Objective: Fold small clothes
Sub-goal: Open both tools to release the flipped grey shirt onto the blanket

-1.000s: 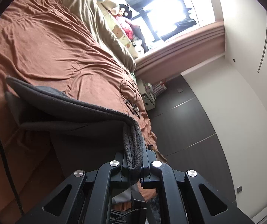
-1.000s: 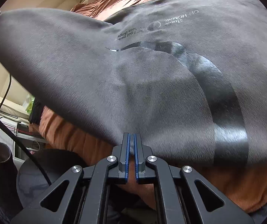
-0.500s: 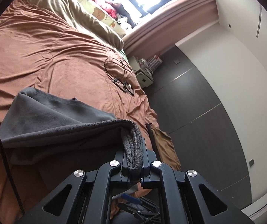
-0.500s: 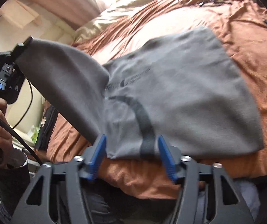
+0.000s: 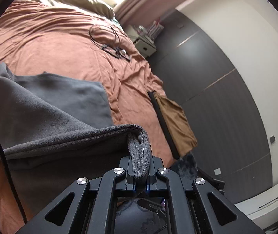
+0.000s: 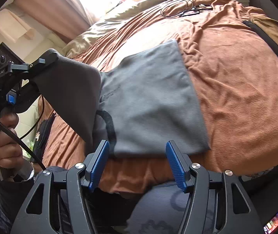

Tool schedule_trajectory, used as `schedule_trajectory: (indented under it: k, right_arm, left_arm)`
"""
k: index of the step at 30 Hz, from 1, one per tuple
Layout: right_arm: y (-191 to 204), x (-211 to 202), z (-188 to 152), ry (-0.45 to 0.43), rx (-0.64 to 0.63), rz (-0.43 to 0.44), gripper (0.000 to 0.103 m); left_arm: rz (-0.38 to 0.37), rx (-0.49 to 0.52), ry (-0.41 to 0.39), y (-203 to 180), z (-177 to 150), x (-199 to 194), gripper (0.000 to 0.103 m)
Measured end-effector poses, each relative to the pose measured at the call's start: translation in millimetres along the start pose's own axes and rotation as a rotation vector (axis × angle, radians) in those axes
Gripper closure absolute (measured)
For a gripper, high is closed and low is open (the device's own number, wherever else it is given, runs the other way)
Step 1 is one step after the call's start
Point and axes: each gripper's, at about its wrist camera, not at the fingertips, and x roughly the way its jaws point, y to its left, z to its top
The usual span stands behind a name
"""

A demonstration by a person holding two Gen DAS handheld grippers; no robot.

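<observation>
Released since a second ago, the grey garment point(image 6: 150, 97) lies on the bed point(image 6: 236, 81) beyond the right gripper's point(image 6: 137, 161) parted, empty fingers, while the left gripper's point(image 5: 140, 172) fingers stay clamped on its hem.

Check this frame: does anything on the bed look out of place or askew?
A tangled black cable lies loose on the brown bedspread, unrelated to folding. The grey garment is half folded: one side lies flat, the other hangs lifted from the left claw. The right claw stands open, holding nothing.
</observation>
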Motion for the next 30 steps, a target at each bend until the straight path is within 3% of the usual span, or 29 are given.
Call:
schedule_trajectory:
  k: [6, 8, 11, 13, 14, 23, 28, 30]
  right_arm:
    - [-18, -15, -3, 0.003, 0.046, -0.010, 0.044]
    - [-22, -18, -3, 0.005, 0.049, -0.013, 0.044]
    - [-26, -21, -4, 0.016, 0.046, -0.016, 0.044]
    - [-29, -22, -3, 0.028, 0.041, -0.023, 0.044]
    - [-31, -21, -3, 0.036, 0.037, -0.029, 0.044]
    - [-20, -6, 20, 0.124, -0.075, -0.097, 0.044]
    - [-2, 16, 33, 0.197, -0.176, -0.147, 0.057]
    - [3, 27, 36, 0.226, -0.209, -0.173, 0.062]
  left_arm:
    - [0.004, 0.053, 0.109, -21, -14, 44, 0.097]
    - [0.016, 0.073, 0.162, -25, -18, 59, 0.093]
    - [-0.001, 0.062, 0.219, -20, -22, 71, 0.069]
    - [0.001, 0.055, 0.203, -14, -23, 66, 0.046]
    - [0.017, 0.057, 0.189, -11, -23, 61, 0.043]
    - [0.197, 0.059, 0.162, 39, -16, 12, 0.042]
    - [0.262, -0.037, 0.148, 82, -15, -11, 0.042]
    - [0.270, -0.079, 0.138, 96, -14, -17, 0.037]
